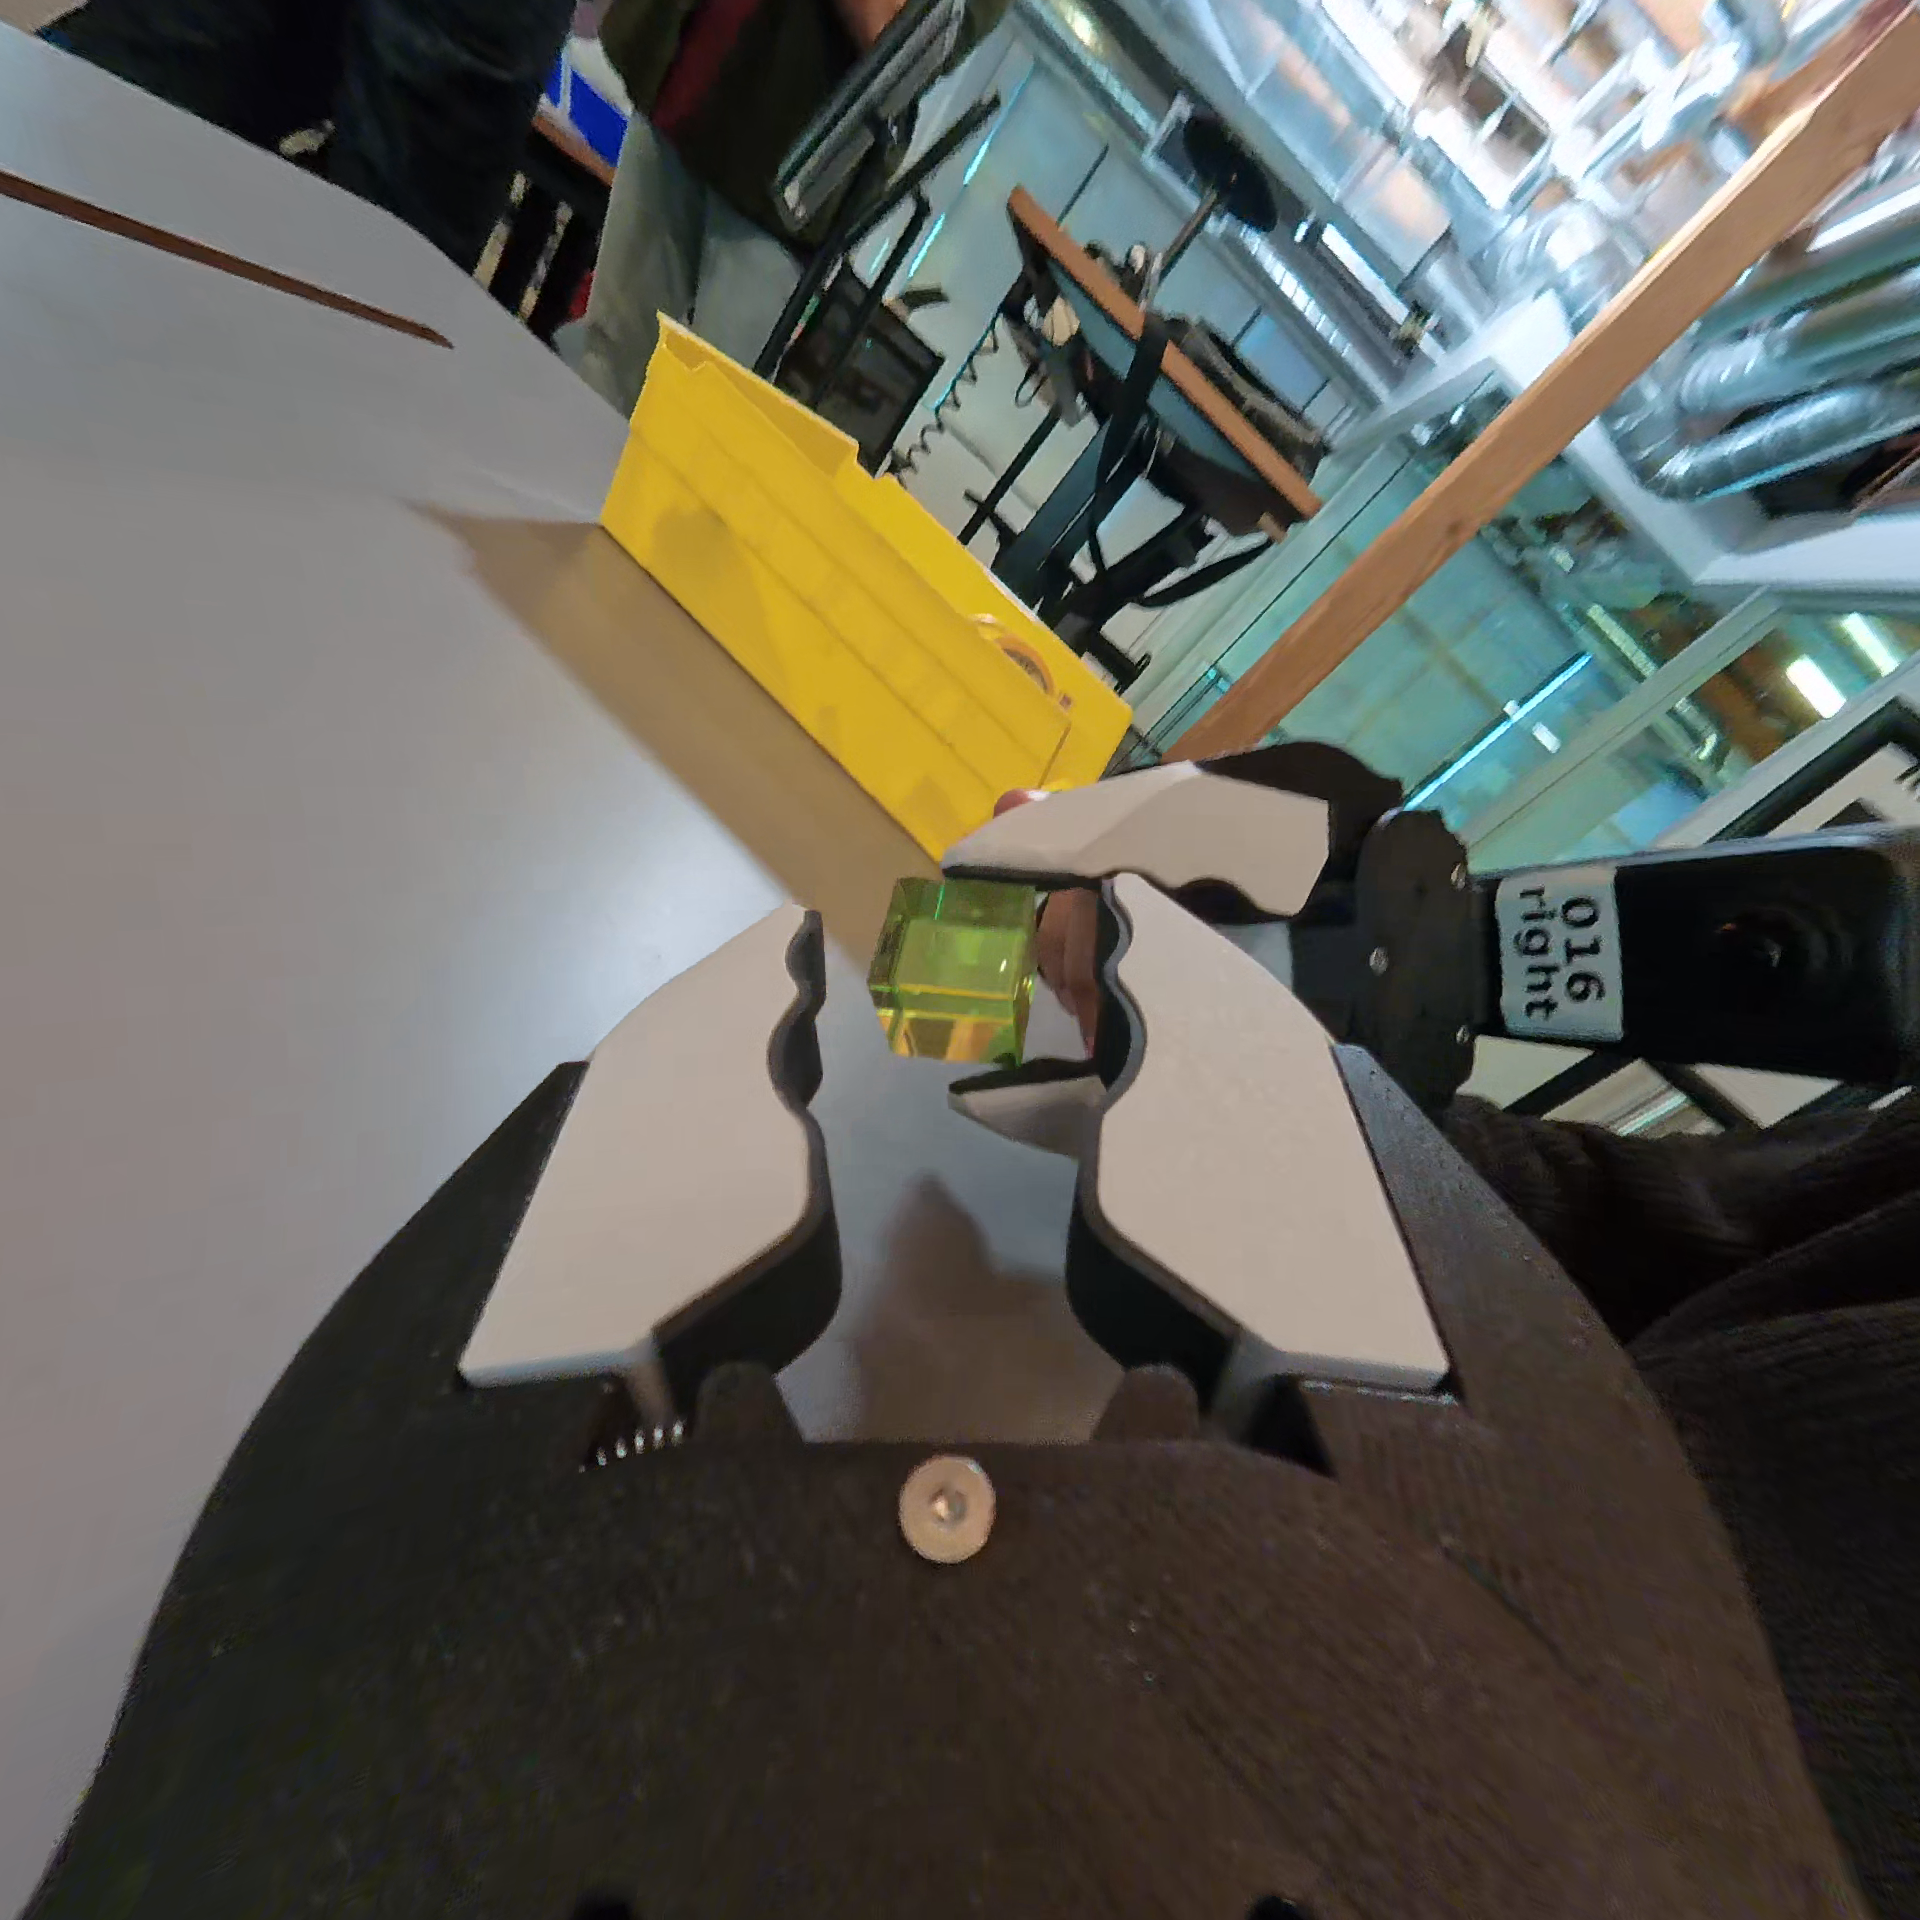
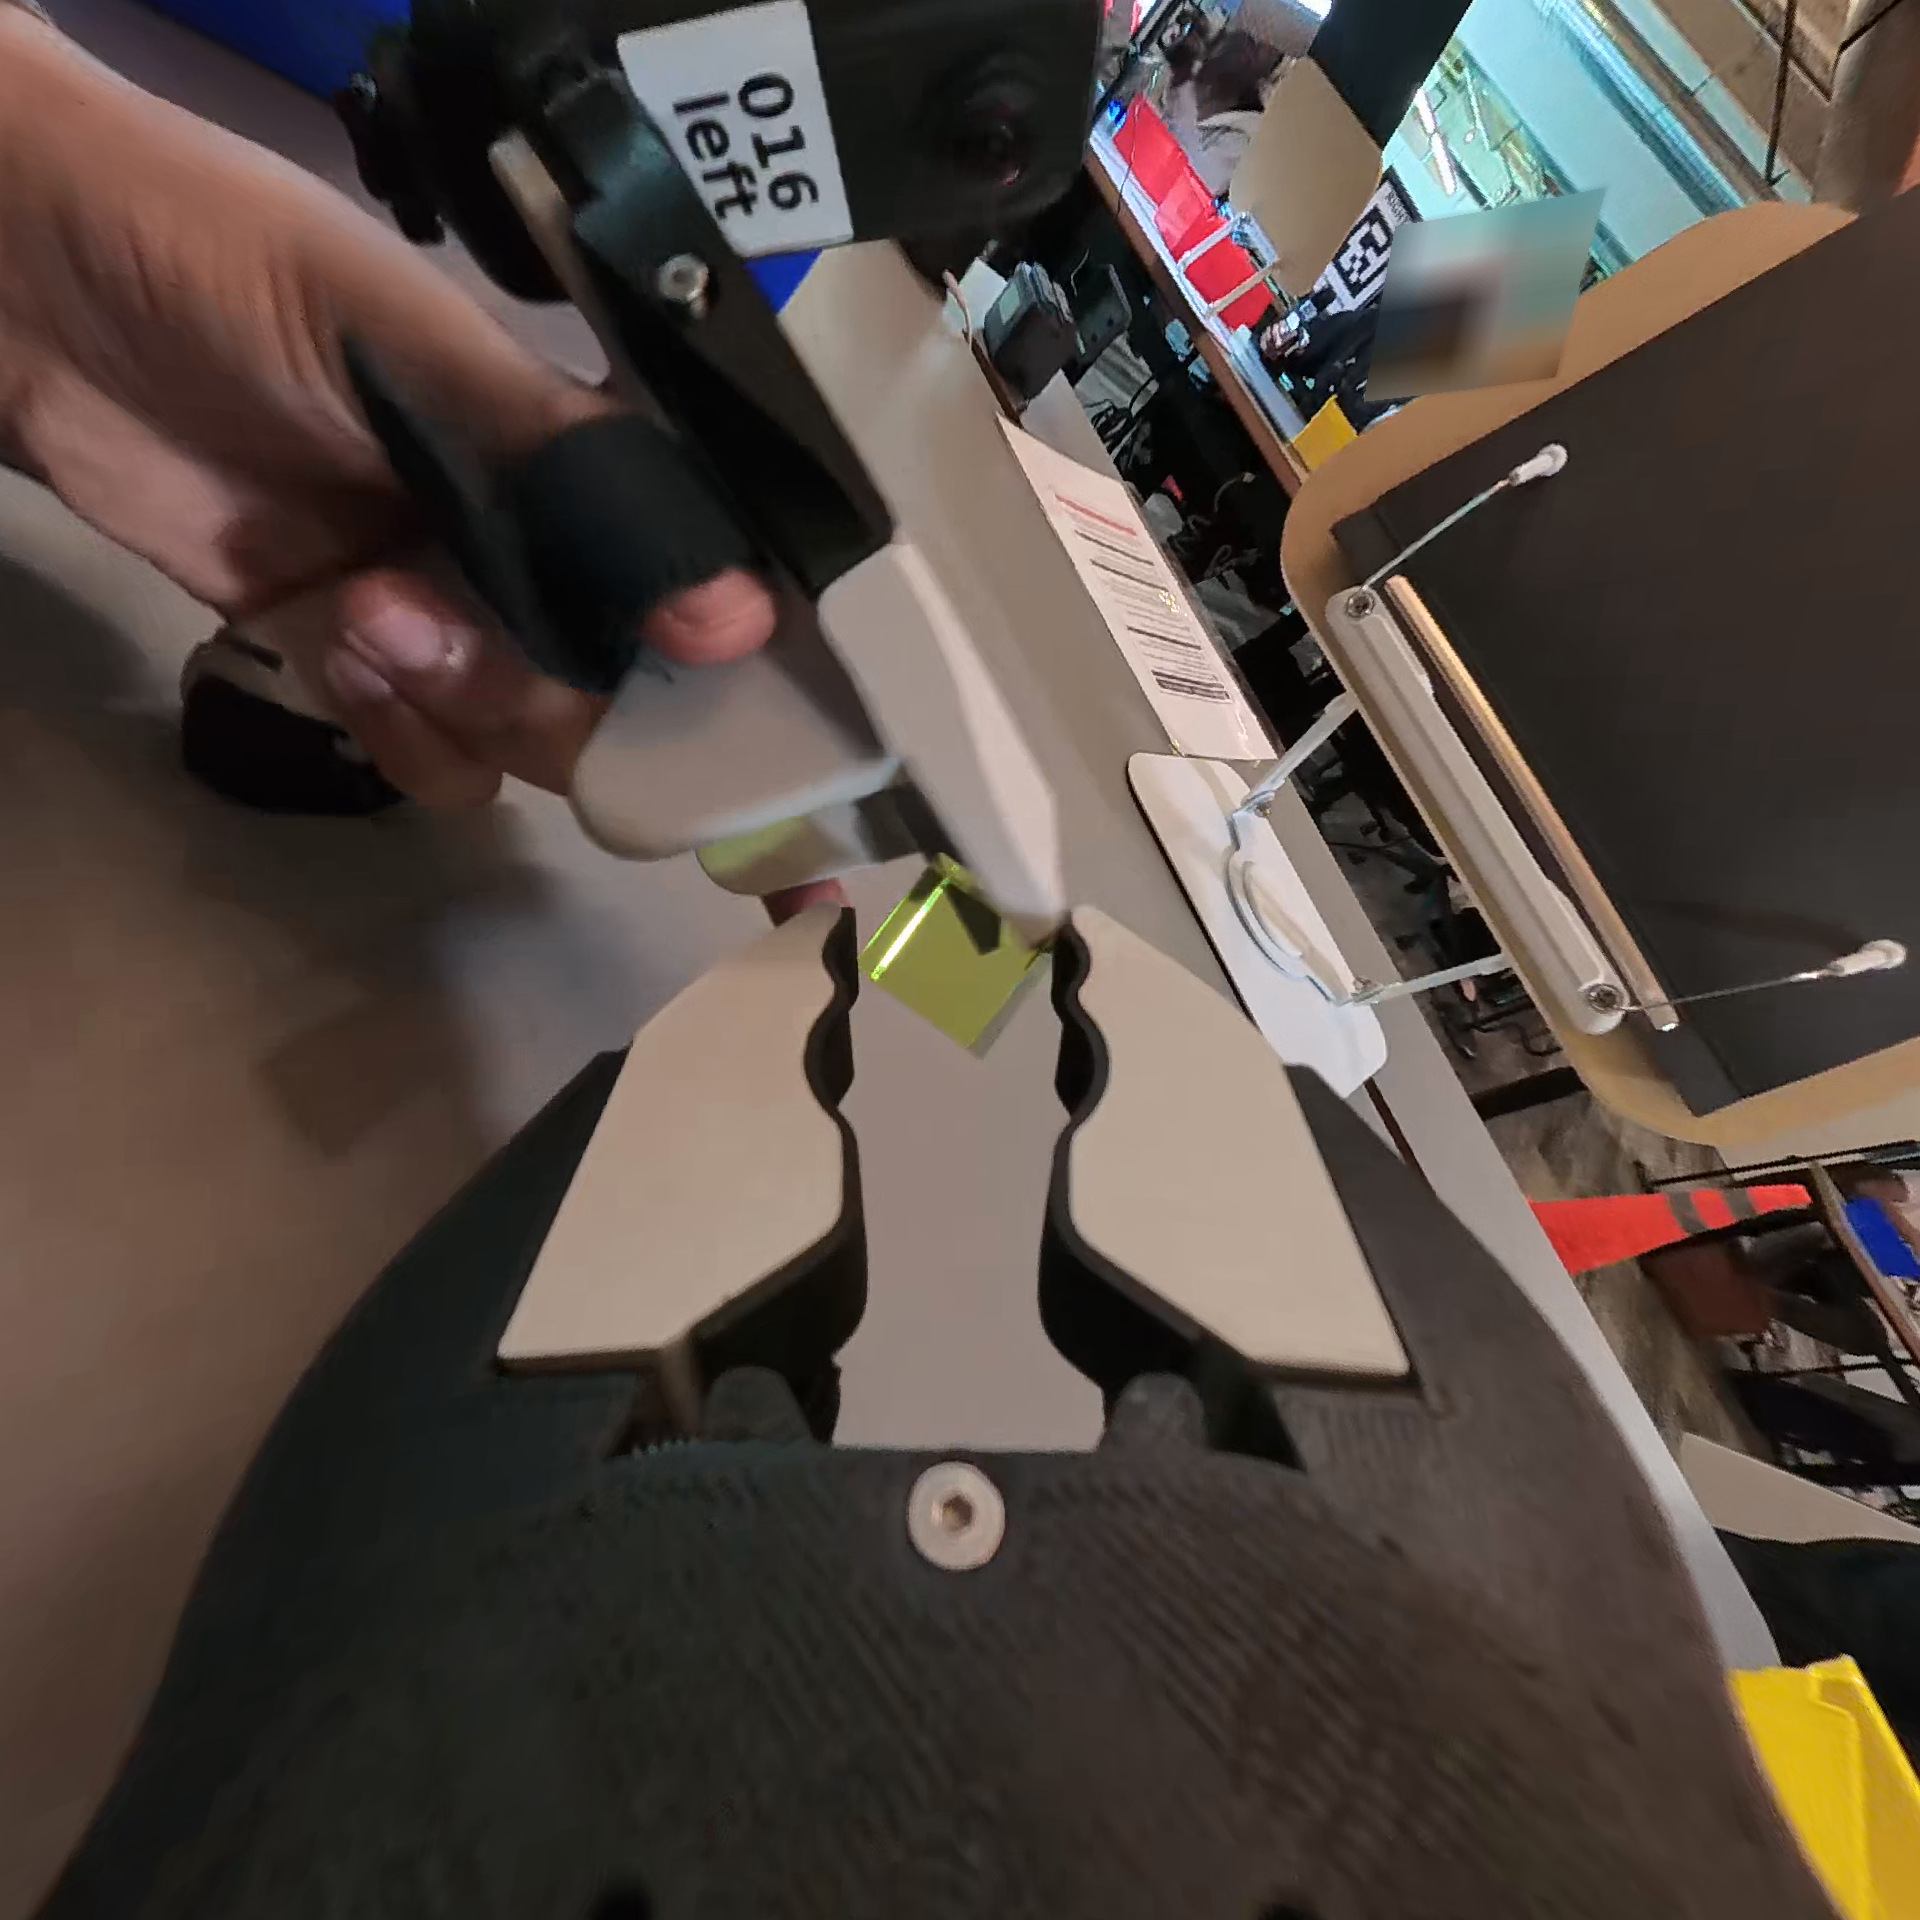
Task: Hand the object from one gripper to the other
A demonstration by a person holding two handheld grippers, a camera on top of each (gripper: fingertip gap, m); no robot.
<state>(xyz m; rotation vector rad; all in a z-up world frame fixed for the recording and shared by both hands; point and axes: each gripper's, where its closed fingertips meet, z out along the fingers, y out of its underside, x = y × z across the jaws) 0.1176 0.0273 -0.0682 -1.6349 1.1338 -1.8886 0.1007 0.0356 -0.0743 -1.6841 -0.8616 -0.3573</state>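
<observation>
Our right tongs (image 1: 951, 971) clamp the translucent green plastic cube (image 1: 956, 982) — our left tongs (image 1: 961, 971) gape around it, at twelve o'clock.

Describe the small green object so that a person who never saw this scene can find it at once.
Start from the grey table with the yellow bin on it. In front of the bin, above the table, two grey-fingered grippers meet. The green cube is clamped in the right gripper, between the open fingers of the left gripper. It is the only transparent, glowing yellow-green thing here.
</observation>
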